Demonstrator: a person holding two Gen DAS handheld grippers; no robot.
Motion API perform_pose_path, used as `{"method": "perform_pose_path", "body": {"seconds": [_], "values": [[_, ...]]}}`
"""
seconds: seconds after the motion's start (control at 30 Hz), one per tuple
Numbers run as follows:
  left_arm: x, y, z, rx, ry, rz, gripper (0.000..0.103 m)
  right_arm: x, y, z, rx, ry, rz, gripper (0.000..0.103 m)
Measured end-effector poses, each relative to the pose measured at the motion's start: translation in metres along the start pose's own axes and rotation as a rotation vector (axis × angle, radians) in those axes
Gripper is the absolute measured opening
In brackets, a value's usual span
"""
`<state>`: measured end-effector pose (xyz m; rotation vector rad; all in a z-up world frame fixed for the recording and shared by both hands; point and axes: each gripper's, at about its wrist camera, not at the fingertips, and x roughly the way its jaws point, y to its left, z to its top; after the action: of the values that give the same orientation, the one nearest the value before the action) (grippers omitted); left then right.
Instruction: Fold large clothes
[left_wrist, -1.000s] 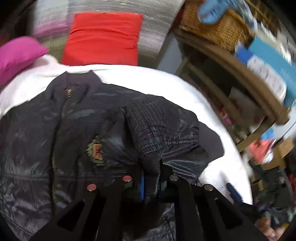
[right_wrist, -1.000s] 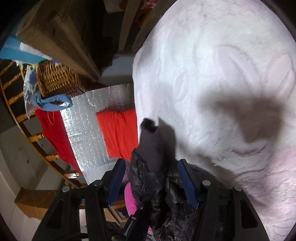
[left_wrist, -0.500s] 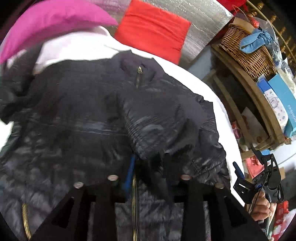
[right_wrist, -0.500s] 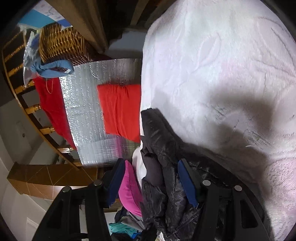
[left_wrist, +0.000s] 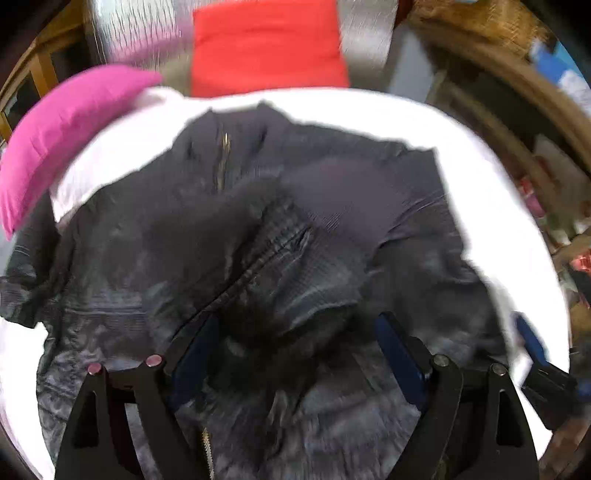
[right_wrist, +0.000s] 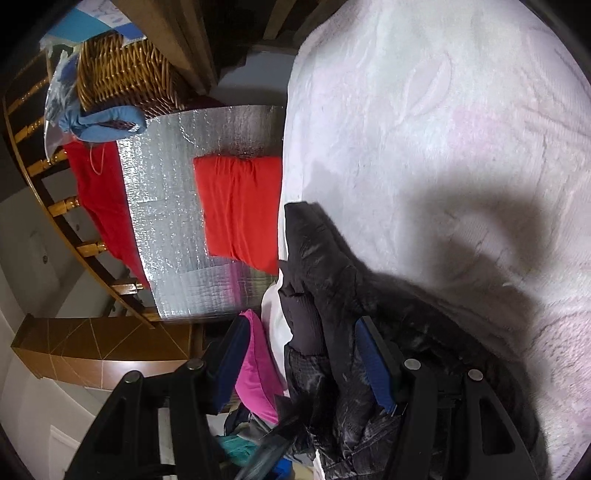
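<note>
A dark quilted jacket (left_wrist: 295, 206) lies spread front up on the white bed sheet (left_wrist: 480, 192), zip in the middle. One sleeve (left_wrist: 295, 288) lies folded across its chest. My left gripper (left_wrist: 297, 354) hovers over that sleeve, pointing steeply down. Its jaws are opening wide, and the blue pads stand clear of the fabric on both sides. My right gripper (right_wrist: 301, 365) is at the jacket's edge (right_wrist: 317, 266). Cloth lies against its right pad and a gap shows at the left pad. One of its fingers (left_wrist: 532, 343) shows at the bed's right edge.
A pink pillow (left_wrist: 66, 122) and a red cushion (left_wrist: 266, 44) sit at the head of the bed against silver foil padding (right_wrist: 184, 184). A wooden shelf with a wicker basket (right_wrist: 118, 74) stands beside the bed. Bare sheet (right_wrist: 424, 129) stretches beyond the jacket.
The left gripper was shut on the sleeve cuff; its jaws have spread and let go, leaving the sleeve across the jacket. The right gripper shifted a little along the jacket's edge.
</note>
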<state>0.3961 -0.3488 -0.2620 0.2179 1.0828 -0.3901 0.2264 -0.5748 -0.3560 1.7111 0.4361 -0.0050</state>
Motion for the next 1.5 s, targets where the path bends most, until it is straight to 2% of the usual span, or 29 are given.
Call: {"method": "perform_pose_path", "body": {"seconds": [0.03,0.07,0.1,0.13,0.2,0.23,0.4,0.5,0.63,0.7,0.77,0.83,0.9,0.93,0.97,1.03,1.17,1.23,1.3,1.33,1.37,1.4,1.43,1.5], "values": [[0.009,0.001,0.000,-0.008,0.005,0.001,0.087,0.000,0.001,0.000,-0.008,-0.002,-0.005,0.063],[0.013,0.005,-0.001,-0.017,0.004,-0.008,0.079,0.001,0.003,0.000,-0.017,-0.001,-0.011,0.063],[0.014,0.007,-0.002,-0.022,-0.004,-0.031,0.054,0.003,0.003,0.000,-0.025,0.004,-0.016,0.063],[0.013,0.010,-0.002,-0.024,-0.012,-0.064,0.041,0.006,0.004,-0.001,-0.032,0.013,-0.019,0.063],[0.006,0.018,-0.001,-0.034,-0.038,-0.148,0.019,0.013,0.006,-0.003,-0.046,0.031,-0.029,0.063],[-0.001,0.025,-0.001,-0.045,-0.061,-0.183,0.016,0.016,0.007,-0.004,-0.056,0.038,-0.034,0.063],[-0.044,0.072,-0.014,-0.085,-0.202,-0.287,0.015,0.028,0.019,-0.013,-0.153,0.057,-0.106,0.063],[-0.059,0.117,-0.032,-0.162,-0.222,-0.362,0.015,0.031,0.021,-0.017,-0.181,0.054,-0.138,0.063],[-0.054,0.174,-0.056,-0.265,-0.214,-0.318,0.015,0.034,0.027,-0.020,-0.241,0.032,-0.194,0.063],[-0.050,0.191,-0.067,-0.327,-0.194,-0.296,0.015,0.033,0.035,-0.021,-0.302,-0.008,-0.246,0.063],[-0.052,0.194,-0.066,-0.343,-0.182,-0.299,0.015,0.029,0.040,-0.020,-0.335,-0.053,-0.278,0.063],[-0.057,0.178,-0.056,-0.309,-0.182,-0.289,0.025,0.026,0.041,-0.018,-0.341,-0.074,-0.290,0.063],[-0.061,0.150,-0.040,-0.263,-0.160,-0.272,0.074,0.027,0.039,-0.015,-0.332,-0.074,-0.285,0.063],[-0.061,0.135,-0.031,-0.239,-0.153,-0.272,0.082,0.028,0.037,-0.012,-0.331,-0.071,-0.288,0.063],[-0.062,0.122,-0.022,-0.220,-0.154,-0.275,0.083,0.030,0.036,-0.011,-0.332,-0.066,-0.295,0.063],[-0.056,0.091,-0.001,-0.186,-0.136,-0.273,0.083,0.035,0.032,-0.007,-0.331,-0.056,-0.307,0.063],[-0.022,0.033,0.035,-0.097,-0.035,-0.186,0.083,0.041,0.029,0.001,-0.323,-0.046,-0.312,0.063],[-0.003,0.009,0.046,-0.032,-0.002,-0.107,0.083,0.043,0.029,0.003,-0.328,-0.045,-0.316,0.063],[0.016,-0.008,0.050,0.053,0.021,0.032,0.082,0.046,0.028,0.005,-0.328,-0.034,-0.315,0.063],[0.026,-0.011,0.050,0.083,0.035,0.082,0.077,0.048,0.028,0.005,-0.330,-0.029,-0.316,0.063],[0.027,-0.007,0.047,0.083,0.028,0.075,0.056,0.049,0.028,0.005,-0.336,-0.024,-0.318,0.063],[0.026,-0.003,0.045,0.072,0.014,0.036,0.047,0.051,0.028,0.005,-0.347,-0.019,-0.322,0.063],[0.021,0.006,0.044,0.052,-0.008,-0.011,0.043,0.053,0.030,0.004,-0.357,-0.016,-0.325,0.063],[0.007,0.023,0.041,0.029,-0.056,-0.065,0.025,0.054,0.031,0.003,-0.371,-0.018,-0.328,0.063]]}}
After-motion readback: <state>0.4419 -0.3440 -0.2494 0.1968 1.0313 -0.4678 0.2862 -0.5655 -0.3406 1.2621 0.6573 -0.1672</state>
